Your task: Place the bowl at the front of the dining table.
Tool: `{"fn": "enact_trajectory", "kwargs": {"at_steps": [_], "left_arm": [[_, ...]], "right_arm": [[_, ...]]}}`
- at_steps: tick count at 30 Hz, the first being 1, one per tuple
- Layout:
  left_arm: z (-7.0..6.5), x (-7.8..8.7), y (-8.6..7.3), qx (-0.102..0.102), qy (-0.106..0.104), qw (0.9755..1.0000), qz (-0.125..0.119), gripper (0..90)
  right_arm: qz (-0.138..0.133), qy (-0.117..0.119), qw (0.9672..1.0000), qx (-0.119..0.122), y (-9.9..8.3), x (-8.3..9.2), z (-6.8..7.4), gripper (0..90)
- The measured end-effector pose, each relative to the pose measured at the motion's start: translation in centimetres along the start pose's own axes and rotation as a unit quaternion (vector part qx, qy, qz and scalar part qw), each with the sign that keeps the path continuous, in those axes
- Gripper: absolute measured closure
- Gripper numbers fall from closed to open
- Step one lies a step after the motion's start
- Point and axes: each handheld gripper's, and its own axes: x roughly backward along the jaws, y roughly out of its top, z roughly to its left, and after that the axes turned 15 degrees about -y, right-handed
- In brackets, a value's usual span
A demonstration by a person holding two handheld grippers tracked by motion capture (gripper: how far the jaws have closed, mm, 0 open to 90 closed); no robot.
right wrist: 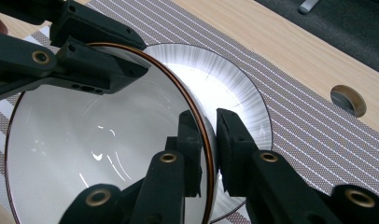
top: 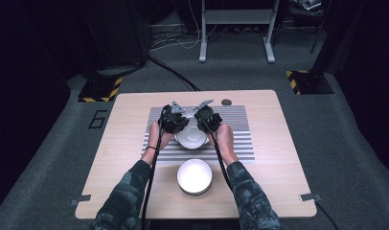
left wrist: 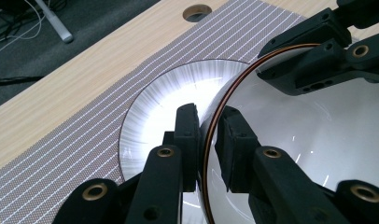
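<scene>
A white bowl (top: 191,137) with a thin copper rim is held over a white ribbed plate (left wrist: 164,102) on the striped placemat (top: 240,143). My left gripper (top: 178,128) is shut on the bowl's left rim; in the left gripper view the rim runs between its two pads (left wrist: 210,135). On the opposite side my right gripper (top: 206,128) is shut on the rim (right wrist: 208,140). The bowl (right wrist: 99,135) is empty inside. I cannot tell whether its base touches the plate (right wrist: 225,79).
A second white bowl (top: 195,176) sits on a plate near the table's front edge, between the person's forearms. A round cable hole (top: 226,102) lies in the tabletop behind the placemat. Bare wood flanks the mat left and right.
</scene>
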Motion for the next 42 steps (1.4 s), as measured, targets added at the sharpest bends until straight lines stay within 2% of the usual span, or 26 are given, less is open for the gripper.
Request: {"fn": "enact_trajectory", "kwargs": {"at_steps": [4,5,8,14,16,17,18,20,21,29,32,34,42], "left_arm": [[0.3,-0.4,-0.1,0.006,-0.001,1.0000,-0.001,78.7],[0.4,-0.5,-0.2,0.009,0.000,1.0000,-0.002,78.8],[0.7,-0.8,-0.3,0.016,-0.002,0.9999,-0.001,78.8],[1.1,-1.4,-0.3,0.026,-0.002,0.9996,0.004,78.9],[1.2,-1.5,-0.3,0.028,0.000,0.9996,0.004,78.9],[1.2,-1.6,-0.3,0.027,0.000,0.9996,0.005,78.9],[1.3,-1.6,-0.2,0.029,0.001,0.9996,0.005,78.9],[1.4,-1.6,-0.3,0.030,0.002,0.9995,0.006,78.9],[1.4,-1.7,-0.3,0.031,0.003,0.9995,0.006,78.9],[1.7,-2.2,-0.2,0.042,0.010,0.9990,0.014,79.3],[1.8,-2.2,-0.1,0.044,0.012,0.9989,0.009,79.8],[2.0,-2.1,-0.1,0.048,0.012,0.9988,0.006,80.5],[2.5,-2.4,-0.4,0.064,0.011,0.9979,0.004,81.4]], "right_arm": [[0.001,-0.001,1.0000,0.002,0.0,-0.6,-0.1,80.3],[0.008,-0.001,0.9999,-0.008,-0.1,-0.7,0.0,80.3],[0.010,0.001,0.9999,-0.006,-0.1,-1.1,-0.2,80.3],[0.016,0.001,0.9997,-0.017,-0.2,-2.0,-0.4,80.2],[0.020,0.002,0.9994,-0.028,-0.2,-2.2,-0.4,80.3],[0.021,0.004,0.9995,-0.022,-0.3,-2.3,-0.5,80.2],[0.023,0.004,0.9992,-0.034,-0.2,-2.4,-0.4,80.3],[0.024,0.003,0.9991,-0.034,-0.2,-2.6,-0.4,80.2],[0.026,0.005,0.9993,-0.025,-0.1,-2.7,-0.6,80.2],[0.038,0.005,0.9984,-0.041,-0.2,-3.7,-0.8,80.5],[0.043,0.004,0.9982,-0.042,-0.3,-4.1,-1.0,81.1],[0.049,0.006,0.9974,-0.052,-0.4,-4.3,-1.2,81.8],[0.054,0.005,0.9970,-0.054,-0.4,-4.5,-1.4,82.6]]}}
